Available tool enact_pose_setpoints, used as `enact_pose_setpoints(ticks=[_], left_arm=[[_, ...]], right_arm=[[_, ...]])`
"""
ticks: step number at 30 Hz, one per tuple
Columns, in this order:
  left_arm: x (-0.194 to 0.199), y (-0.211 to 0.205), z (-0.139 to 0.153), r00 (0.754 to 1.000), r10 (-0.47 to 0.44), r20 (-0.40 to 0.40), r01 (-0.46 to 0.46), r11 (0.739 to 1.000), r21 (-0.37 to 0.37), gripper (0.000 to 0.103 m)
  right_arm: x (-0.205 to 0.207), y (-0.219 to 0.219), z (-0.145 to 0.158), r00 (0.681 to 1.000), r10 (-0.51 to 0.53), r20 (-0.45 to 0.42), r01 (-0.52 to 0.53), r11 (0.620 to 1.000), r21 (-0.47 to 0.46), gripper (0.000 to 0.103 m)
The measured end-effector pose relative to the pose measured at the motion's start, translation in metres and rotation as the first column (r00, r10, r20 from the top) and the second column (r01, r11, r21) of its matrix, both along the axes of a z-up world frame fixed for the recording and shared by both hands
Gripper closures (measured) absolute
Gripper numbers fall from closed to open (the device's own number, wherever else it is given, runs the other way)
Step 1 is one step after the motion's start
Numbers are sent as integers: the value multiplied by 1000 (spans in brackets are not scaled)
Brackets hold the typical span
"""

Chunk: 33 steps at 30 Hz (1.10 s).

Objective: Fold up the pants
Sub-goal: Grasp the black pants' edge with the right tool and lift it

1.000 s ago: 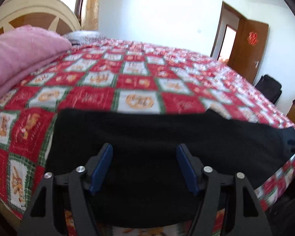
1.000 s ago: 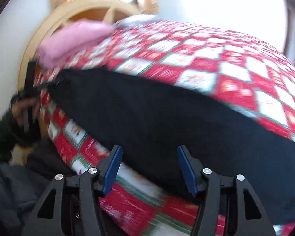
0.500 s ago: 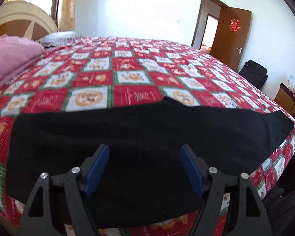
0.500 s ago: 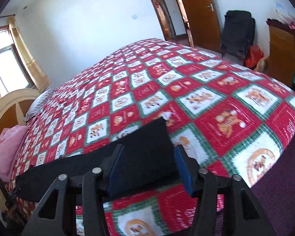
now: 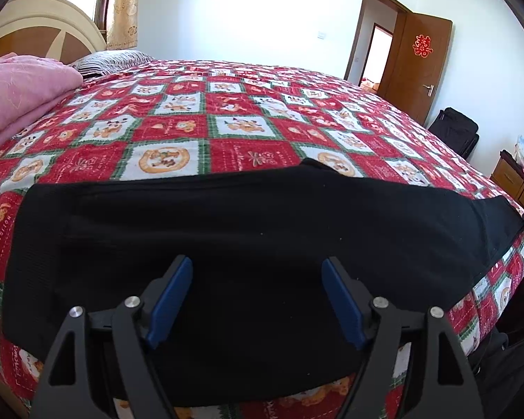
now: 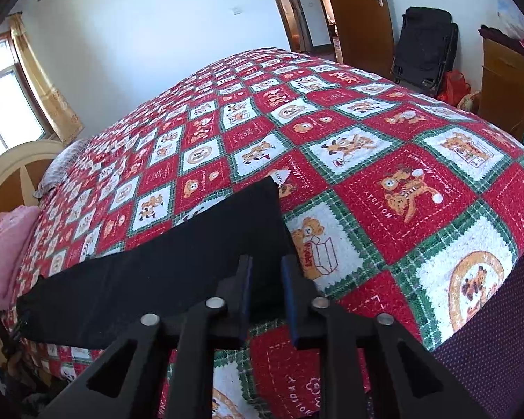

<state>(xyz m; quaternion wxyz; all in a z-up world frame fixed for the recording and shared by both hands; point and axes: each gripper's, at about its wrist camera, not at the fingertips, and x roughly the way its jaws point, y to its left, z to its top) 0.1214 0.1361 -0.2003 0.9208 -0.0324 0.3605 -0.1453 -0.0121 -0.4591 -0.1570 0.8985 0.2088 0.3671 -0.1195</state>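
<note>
**Right jaws pinch the hem end; the fold itself is yet to come**

Since a second ago my right gripper has swung from the headboard side of the bed to the far hem end of the pants, and its jaws have just been closing: the blue pads now stand nearly together with the black cloth between them, so I read it as clamped on that end of the leg. My left gripper has barely shifted and its jaws have been opening a little more.

Going left to right in the left wrist view: a pink blanket lies by the headboard, clear of the work. Next, the pants stretch as one long black band across the near edge of the bed, on the red checked quilt, their wider end at the left. They look already doubled leg over leg, flat and fairly smooth, with one small bump on the far edge near the middle. My left gripper hangs over the middle of the band with its jaws wide apart and nothing gripped; the cloth lies below and between the pads, and I cannot tell if the tips touch it. At the far right the band tapers to the end that the right gripper holds.

As I judge it, the lengthwise halving is done and the pants are laid out. Left to do: carry the hem end over toward the waist, probably once or twice, then flatten the stack.
</note>
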Motion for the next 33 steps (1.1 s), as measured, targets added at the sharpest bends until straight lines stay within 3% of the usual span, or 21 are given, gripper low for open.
enact_pose_setpoints(ticks=[9, 13, 15, 16, 17, 18, 20, 22, 27, 29, 33], left_arm=[[0, 1, -1, 1000, -3, 0, 3, 1000, 1, 24], [0, 1, -1, 1000, -2, -1, 2, 1000, -3, 23], [0, 0, -1, 1000, -3, 0, 3, 1000, -3, 22], [0, 0, -1, 1000, -4, 1, 4, 1000, -2, 21], [0, 0, -1, 1000, -4, 2, 4, 1000, 0, 21], [0, -1, -1, 1000, -4, 3, 4, 1000, 2, 21], [0, -1, -1, 1000, -5, 2, 5, 1000, -3, 19], [0, -1, 0, 1000, -4, -1, 4, 1000, -4, 19], [1, -1, 0, 1000, -5, -2, 5, 1000, -9, 18], [1, -1, 0, 1000, -8, -3, 8, 1000, -10, 18], [1, 0, -1, 1000, -12, -2, 12, 1000, -12, 18]], right_arm=[[-14, 7, 31, 1000, -3, 24, 5, 996, -92, 103], [-13, -4, 20, 1000, 14, -22, -15, 998, -65, 103], [-13, -7, 18, 1000, 7, -3, -7, 999, -35, 101], [-12, -8, 17, 1000, 10, 12, -10, 1000, -10, 97], [-11, -7, 17, 1000, 13, 14, -13, 1000, -7, 76], [-10, -6, 17, 1000, 14, 13, -13, 1000, -18, 49], [-10, -3, 15, 1000, 13, 27, -13, 1000, -22, 41], [-7, -2, 11, 1000, 18, 20, -18, 1000, -20, 43], [3, 3, -3, 999, 39, -20, -40, 999, -32, 82], [2, 6, -3, 999, 38, -23, -39, 998, -49, 91], [-7, 12, 14, 999, 53, 2, -53, 996, -78, 92]])
